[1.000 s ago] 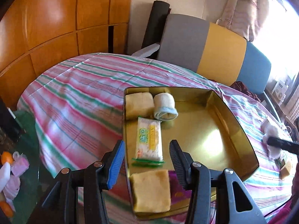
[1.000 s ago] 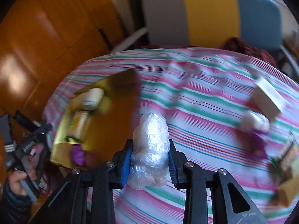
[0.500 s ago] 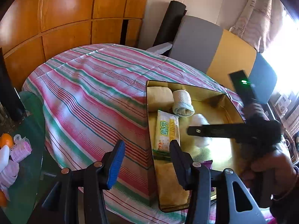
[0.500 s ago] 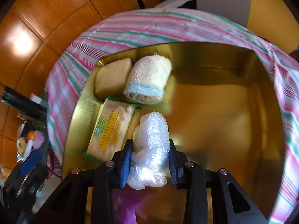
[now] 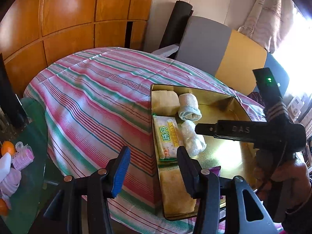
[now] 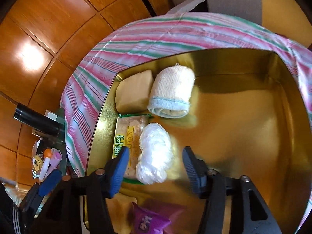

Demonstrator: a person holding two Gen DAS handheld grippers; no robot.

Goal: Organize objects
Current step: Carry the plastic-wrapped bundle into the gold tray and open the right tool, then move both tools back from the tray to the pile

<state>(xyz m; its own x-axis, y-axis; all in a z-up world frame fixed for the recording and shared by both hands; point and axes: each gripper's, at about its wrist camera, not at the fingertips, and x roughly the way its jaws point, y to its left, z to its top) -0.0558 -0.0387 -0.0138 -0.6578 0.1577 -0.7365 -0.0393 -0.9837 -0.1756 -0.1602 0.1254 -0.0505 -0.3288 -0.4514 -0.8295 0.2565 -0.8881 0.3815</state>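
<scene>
Covering the round surface is a cloth striped in pink, green and white, hanging over the edge on all sides in view. On it, toward the near right in the left wrist view, sits an open gold metal tin with shiny walls and floor. Along the tin's left side lie two pale yellow sponge-like blocks, one at the far corner and one at the near end, a rolled white towel with a blue edge just beside the far block, and a snack packet printed in green and yellow. A purple wrapper shows at the tin's near edge.

The clear plastic bundle lies on the tin's floor, touching the snack packet. The right gripper stands over it with its jaws just opened; the blue pads are clear of the bundle on both sides. The left gripper hangs over the tin's near left edge, spread, with nothing between its fingers.

Behind the surface stand orange wooden wall panels, a chair back in grey, yellow and blue, and a pale curtain beside a bright window. A glass side table at the left holds small pink and orange things.
</scene>
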